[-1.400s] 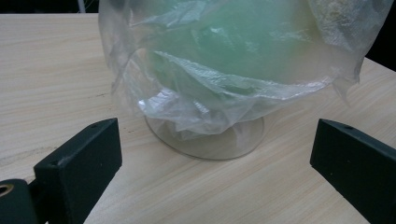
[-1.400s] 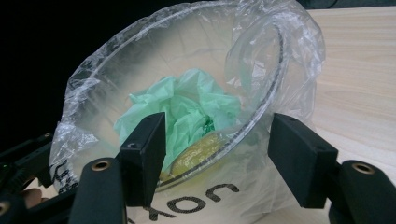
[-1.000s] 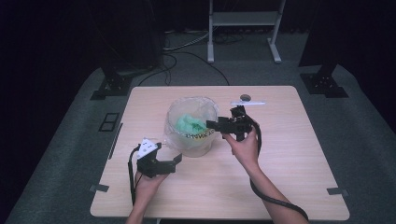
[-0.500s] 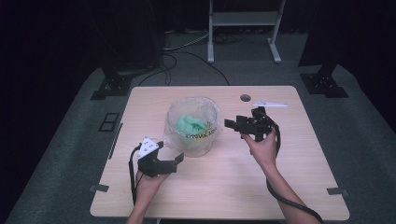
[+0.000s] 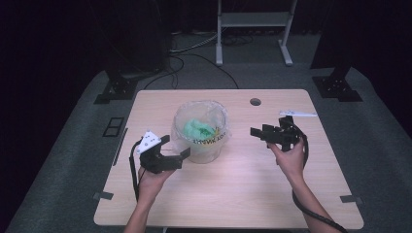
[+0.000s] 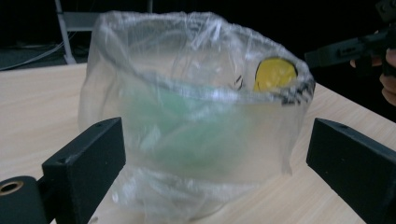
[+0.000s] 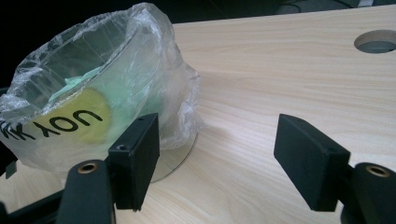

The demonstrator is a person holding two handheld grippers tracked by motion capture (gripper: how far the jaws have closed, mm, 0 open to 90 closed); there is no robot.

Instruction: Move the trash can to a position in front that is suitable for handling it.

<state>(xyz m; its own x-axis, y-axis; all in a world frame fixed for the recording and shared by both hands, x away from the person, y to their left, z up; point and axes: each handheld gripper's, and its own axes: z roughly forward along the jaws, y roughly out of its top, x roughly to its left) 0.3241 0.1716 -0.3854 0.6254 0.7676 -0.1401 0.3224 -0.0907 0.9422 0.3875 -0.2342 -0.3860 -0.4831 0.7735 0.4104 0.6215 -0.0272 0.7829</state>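
Observation:
A round clear container lined with a thin plastic bag (image 5: 201, 131) stands mid-table, with crumpled green material (image 5: 198, 129) inside. The bag carries a yellow patch with black lettering (image 7: 70, 119). My left gripper (image 5: 175, 148) is open just left of the container, its jaws level with the bag's lower wall (image 6: 196, 140). My right gripper (image 5: 256, 132) is open and empty to the right of the container, apart from it, jaws pointing toward it. In the right gripper view the bag (image 7: 107, 79) lies left of the jaws.
A cable hole (image 5: 255, 102) sits in the wooden tabletop (image 5: 233, 189) behind the right hand. A small white flat item (image 5: 297, 113) lies near the far right edge. A metal stand (image 5: 252, 29) and cables are on the floor beyond.
My right gripper has drawn back to the right, away from the bag's rim, and now sits apart from the container. The left gripper has stayed put.

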